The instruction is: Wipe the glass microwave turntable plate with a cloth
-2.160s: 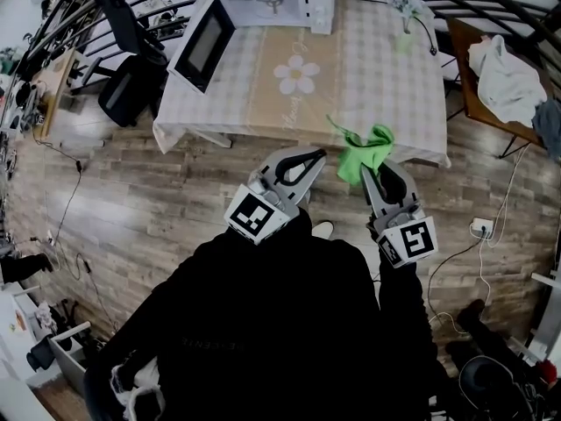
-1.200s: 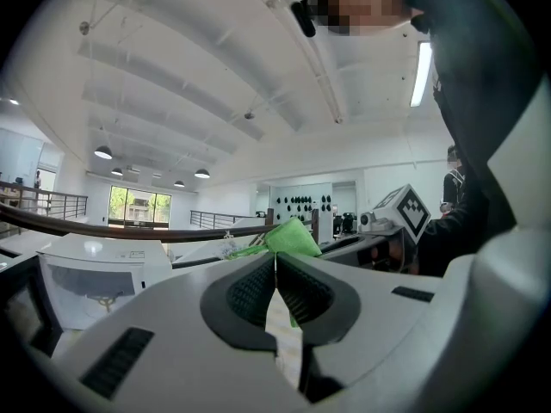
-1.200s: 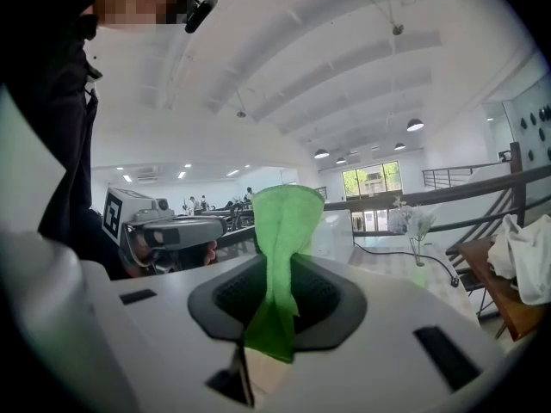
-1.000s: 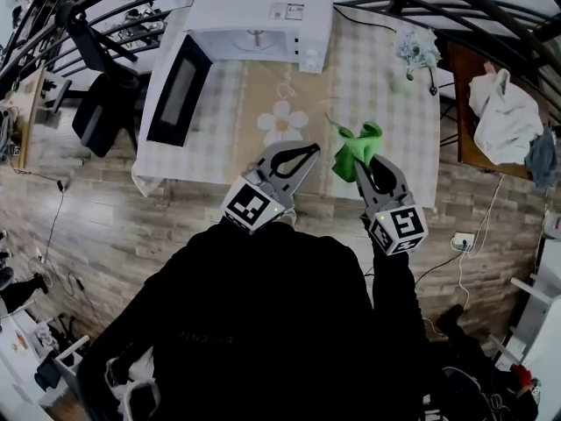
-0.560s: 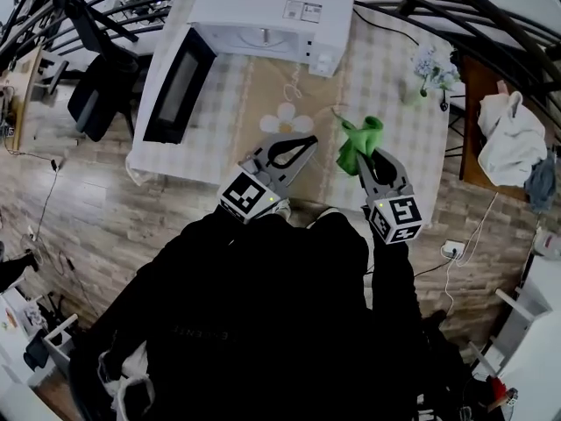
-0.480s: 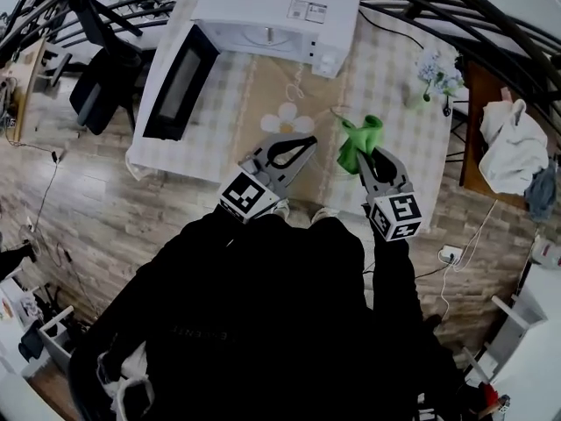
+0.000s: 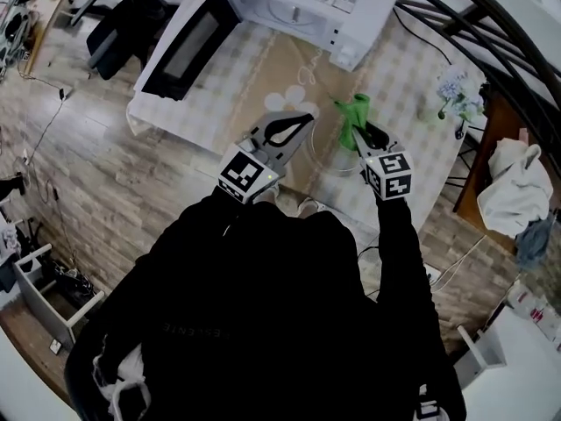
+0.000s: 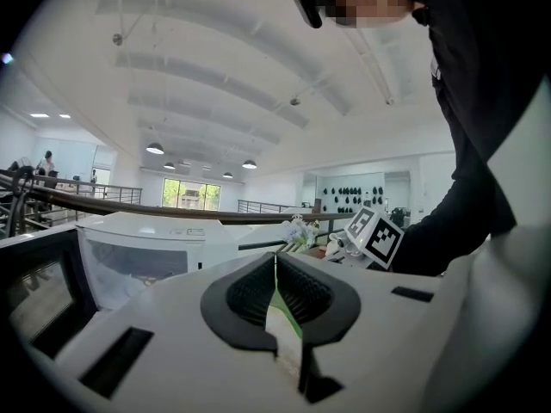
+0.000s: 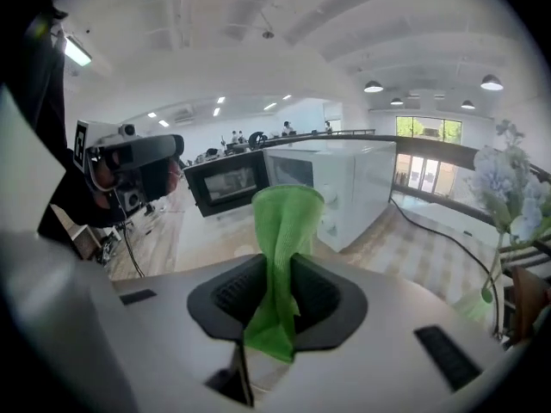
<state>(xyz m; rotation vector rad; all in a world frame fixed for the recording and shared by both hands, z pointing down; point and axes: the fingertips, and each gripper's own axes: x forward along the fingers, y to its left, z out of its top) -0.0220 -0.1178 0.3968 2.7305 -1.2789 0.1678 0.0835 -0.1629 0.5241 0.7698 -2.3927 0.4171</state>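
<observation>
My left gripper point(image 7: 302, 118) hangs over the table's near edge with its jaws shut on a thin clear glass plate point(image 8: 276, 315), seen edge-on as a sliver between the pads. In the head view the plate point(image 7: 336, 167) shows only as a faint arc between the two grippers. My right gripper point(image 7: 358, 132) is shut on a green cloth point(image 7: 353, 112), which sticks out past the jaws and stands upright point(image 9: 282, 231) in the right gripper view. The cloth is level with the plate's right side; I cannot tell whether they touch.
A white microwave point(image 7: 307, 3) stands at the back of the checked table point(image 7: 254, 55), its dark door point(image 7: 188, 46) swung open to the left. A small vase of pale flowers point(image 7: 451, 90) stands at the table's right. A chair with clothes point(image 7: 517, 187) is further right.
The person has stepped up to the table, and both grippers now reach over its near edge towards the microwave. The cloth stays gripped in the right gripper.
</observation>
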